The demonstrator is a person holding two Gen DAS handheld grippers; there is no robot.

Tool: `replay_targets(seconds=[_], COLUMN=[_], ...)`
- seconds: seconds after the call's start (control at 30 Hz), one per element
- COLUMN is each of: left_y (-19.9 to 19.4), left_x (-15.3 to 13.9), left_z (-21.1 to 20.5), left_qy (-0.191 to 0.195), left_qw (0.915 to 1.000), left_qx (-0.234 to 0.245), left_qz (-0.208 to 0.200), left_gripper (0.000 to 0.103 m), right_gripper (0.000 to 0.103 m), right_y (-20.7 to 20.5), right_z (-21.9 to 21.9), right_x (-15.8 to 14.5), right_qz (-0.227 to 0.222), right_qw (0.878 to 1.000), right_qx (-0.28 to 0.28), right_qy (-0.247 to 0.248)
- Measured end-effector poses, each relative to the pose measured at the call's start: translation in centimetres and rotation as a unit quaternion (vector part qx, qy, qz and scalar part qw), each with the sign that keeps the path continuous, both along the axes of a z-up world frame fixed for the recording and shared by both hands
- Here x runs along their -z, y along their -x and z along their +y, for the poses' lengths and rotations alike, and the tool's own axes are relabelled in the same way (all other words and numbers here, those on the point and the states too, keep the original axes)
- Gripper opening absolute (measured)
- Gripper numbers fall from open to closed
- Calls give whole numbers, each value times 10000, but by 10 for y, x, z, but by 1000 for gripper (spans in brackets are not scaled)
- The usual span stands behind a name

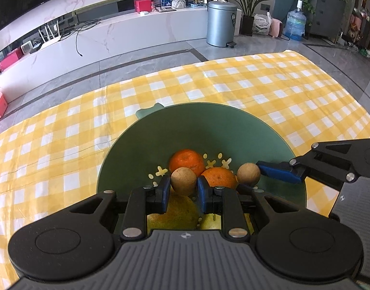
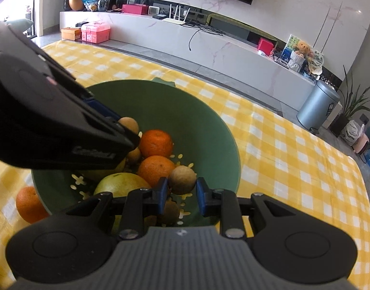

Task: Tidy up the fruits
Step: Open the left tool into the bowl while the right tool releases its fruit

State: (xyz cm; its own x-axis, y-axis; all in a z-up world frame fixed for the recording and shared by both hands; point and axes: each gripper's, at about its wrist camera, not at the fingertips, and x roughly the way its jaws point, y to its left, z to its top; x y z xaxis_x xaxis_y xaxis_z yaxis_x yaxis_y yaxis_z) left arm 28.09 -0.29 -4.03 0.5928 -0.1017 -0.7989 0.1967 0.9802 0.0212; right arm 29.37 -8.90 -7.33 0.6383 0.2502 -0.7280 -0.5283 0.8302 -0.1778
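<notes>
A green bowl [image 1: 127, 145] with cut-out holes stands on the yellow checked cloth [image 1: 257, 84]. In it lie two oranges [image 1: 186, 160] [image 1: 219, 177] and yellow-green pears [image 1: 177, 213]. My left gripper [image 1: 183, 184] is over the bowl's near side, shut on a small round brown fruit [image 1: 183, 180]. My right gripper [image 2: 182, 189] is shut on a second brown fruit [image 2: 182, 180] just above the oranges [image 2: 156, 169]. From the right it reaches in as the right gripper [image 1: 253, 177] with its brown fruit [image 1: 248, 172]. The left gripper [image 2: 130, 130] fills the left of the right wrist view.
One orange [image 2: 28, 205] lies on the cloth outside the bowl [image 2: 216, 130], at its left. More small brown fruits [image 2: 134, 155] lie inside among the pears [image 2: 122, 183]. Beyond the cloth are grey floor, a bin [image 1: 221, 24] and a long white TV bench [image 2: 209, 41].
</notes>
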Motion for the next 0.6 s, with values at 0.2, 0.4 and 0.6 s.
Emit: replay_targets(seconds=[0.2, 0.4, 0.6], left_y=[0, 2, 8], left_x=[0, -1, -8], left_z=[-1, -1, -3], left_qy=[-26, -31, -23], left_qw=[10000, 10000, 9998], left_qx=[-16, 18, 22], left_qz=[-15, -65, -198], left_gripper=[26, 28, 33], right_gripper=[22, 22, 25], right_y=[2, 2, 5], right_z=[2, 0, -2], right_x=[2, -1, -5], right_qz=[-8, -43, -104], right_qw=[10000, 10000, 9999], right_qx=[-20, -7, 5], right_qy=[20, 21, 6])
